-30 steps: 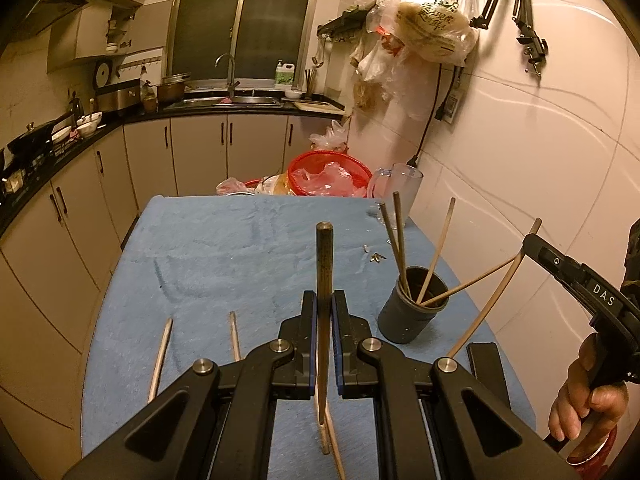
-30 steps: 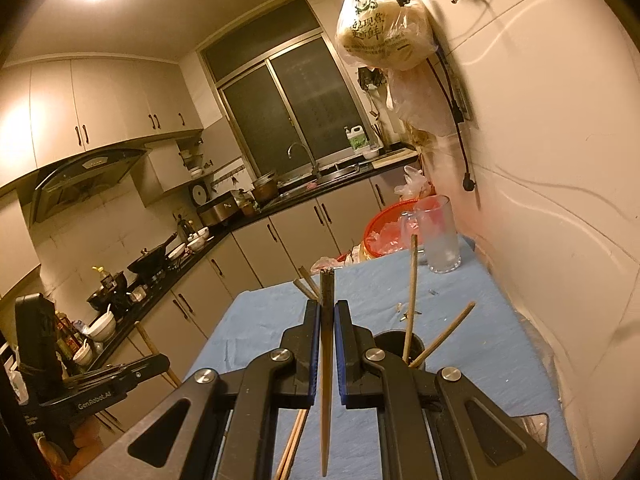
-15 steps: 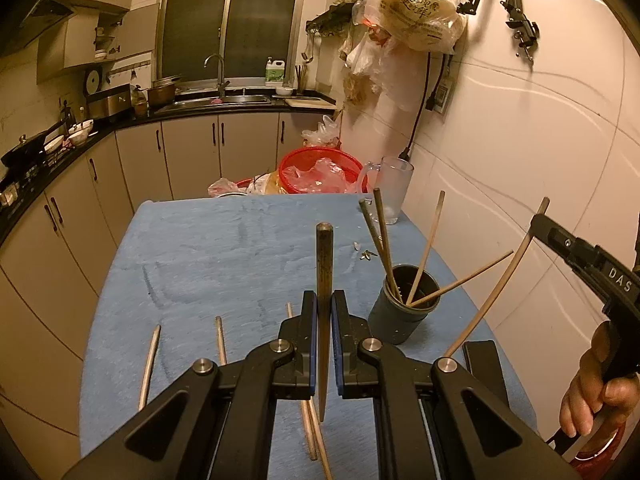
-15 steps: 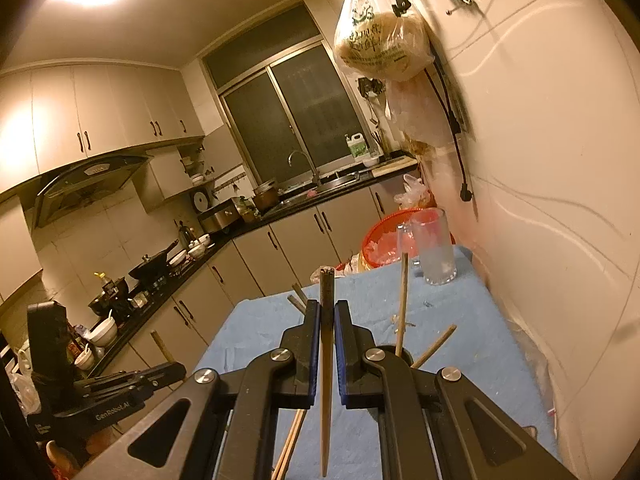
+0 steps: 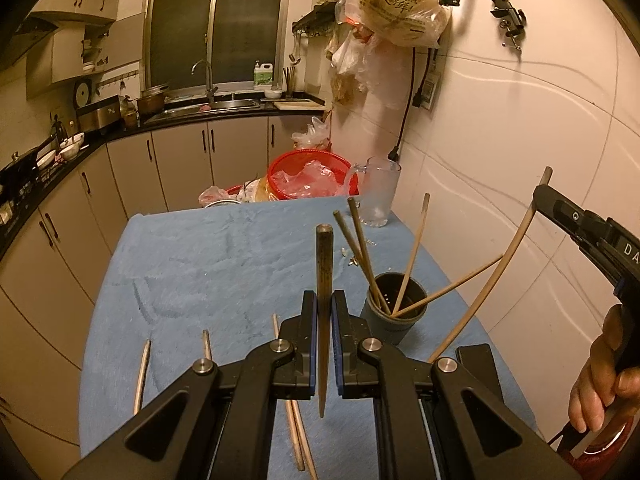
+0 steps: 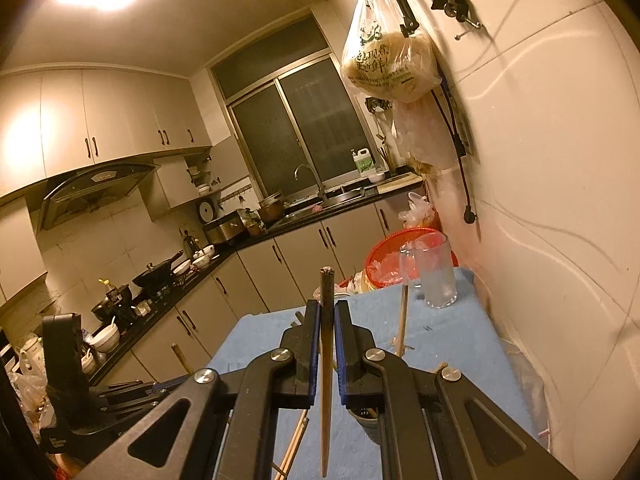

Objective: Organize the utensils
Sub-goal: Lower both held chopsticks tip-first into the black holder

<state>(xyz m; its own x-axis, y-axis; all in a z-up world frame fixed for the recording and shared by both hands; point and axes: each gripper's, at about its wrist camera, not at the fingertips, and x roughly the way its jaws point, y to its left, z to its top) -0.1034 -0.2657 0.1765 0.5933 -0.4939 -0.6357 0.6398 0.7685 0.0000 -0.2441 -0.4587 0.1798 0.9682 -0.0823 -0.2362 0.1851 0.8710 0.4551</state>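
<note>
My left gripper [image 5: 323, 300] is shut on a dark chopstick [image 5: 323, 256] that stands upright between its pads, above the blue cloth. To its right stands a dark grey cup [image 5: 394, 314] with several chopsticks leaning in it. My right gripper [image 6: 327, 308] is shut on a chopstick [image 6: 326, 360] too. In the left wrist view the right gripper [image 5: 552, 202] shows at the far right, above and right of the cup, with its long pale chopstick [image 5: 500, 280] slanting down. Three loose chopsticks [image 5: 142, 376] lie on the cloth near the front edge.
A glass mug [image 5: 376, 194] and a red basket [image 5: 312, 176] stand at the table's far end by the tiled wall. Kitchen cabinets and a counter run along the left. The cup [image 6: 364, 420] is mostly hidden under my right fingers. A person's hand [image 5: 600, 380] grips the right handle.
The left view has slid right, so the cup and loose chopsticks sit further left. The right gripper has risen a little; the cup has dropped behind its fingers. Both grips are unchanged.
</note>
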